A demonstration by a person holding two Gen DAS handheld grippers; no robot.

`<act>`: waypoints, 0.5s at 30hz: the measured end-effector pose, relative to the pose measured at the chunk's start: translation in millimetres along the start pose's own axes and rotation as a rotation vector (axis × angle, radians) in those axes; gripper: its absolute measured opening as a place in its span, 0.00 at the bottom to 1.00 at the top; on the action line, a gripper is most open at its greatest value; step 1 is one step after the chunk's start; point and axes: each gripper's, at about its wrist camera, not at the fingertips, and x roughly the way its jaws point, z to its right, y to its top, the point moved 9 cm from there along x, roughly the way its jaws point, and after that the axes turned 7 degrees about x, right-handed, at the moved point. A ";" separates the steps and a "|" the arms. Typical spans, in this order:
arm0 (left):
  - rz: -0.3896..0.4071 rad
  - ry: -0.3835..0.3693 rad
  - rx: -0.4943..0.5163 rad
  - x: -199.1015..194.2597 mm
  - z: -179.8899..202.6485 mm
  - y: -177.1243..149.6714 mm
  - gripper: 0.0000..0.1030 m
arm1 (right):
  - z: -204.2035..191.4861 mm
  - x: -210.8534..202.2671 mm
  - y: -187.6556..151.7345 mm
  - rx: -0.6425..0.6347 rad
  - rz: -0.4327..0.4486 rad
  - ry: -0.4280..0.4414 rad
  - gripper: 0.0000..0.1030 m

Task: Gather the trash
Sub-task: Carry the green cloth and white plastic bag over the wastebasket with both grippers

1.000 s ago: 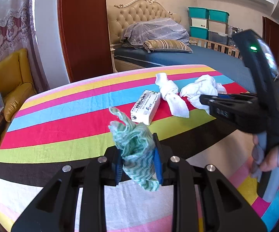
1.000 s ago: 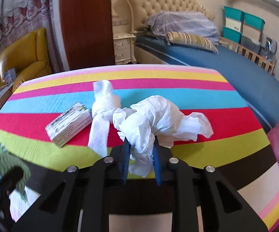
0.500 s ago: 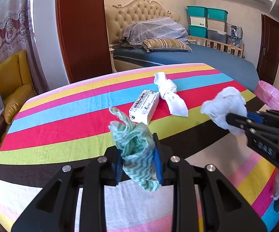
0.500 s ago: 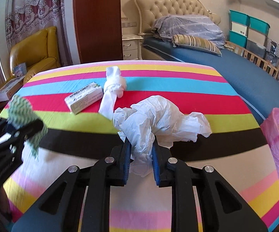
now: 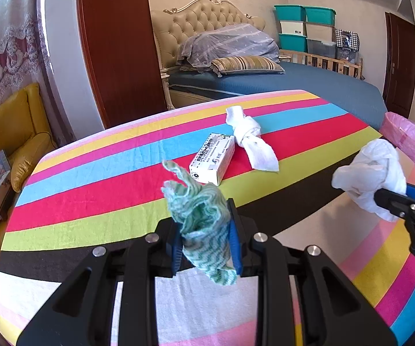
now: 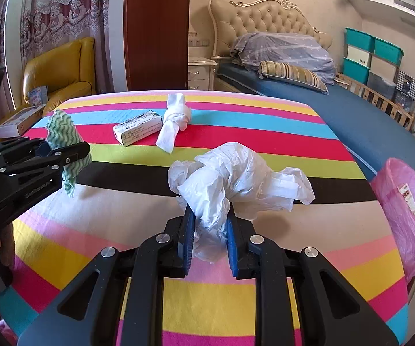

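Two pieces of trash are off the table, one in each claw. The right claw (image 6: 207,230) is pinched on a crumpled white bag (image 6: 236,178), and in the last second it has carried that wad away from the knotted tissue (image 6: 175,118) and the box (image 6: 136,128), which it sat right beside a second ago; both now lie well ahead of it and to its left on the striped cloth (image 6: 265,138). Over the same second the pink bin (image 6: 406,210) has come into view, at first not visible at all and now low to the right of the right claw, close to the table's edge. In the left wrist view the bag (image 5: 371,173) hangs just short of that bin (image 5: 409,141). The left claw (image 5: 206,242) has barely shifted and stays clamped on a green rag (image 5: 198,216), the box (image 5: 211,158) and tissue (image 5: 249,138) lying ahead of it as before. The shift suggests the right hand is on its way to drop the bag; it is not yet over the bin's mouth. The rag would follow, and tissue and box remain to be picked up.
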 end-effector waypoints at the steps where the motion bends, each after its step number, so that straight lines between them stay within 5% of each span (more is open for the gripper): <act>1: 0.002 0.001 0.002 -0.5 0.3 0.2 0.25 | 0.1 -2.1 -0.9 -0.004 0.004 -0.001 0.20; 15: 0.063 -0.090 0.037 -26.7 34.3 -2.2 0.25 | 15.1 -26.5 -1.4 0.012 0.052 0.004 0.20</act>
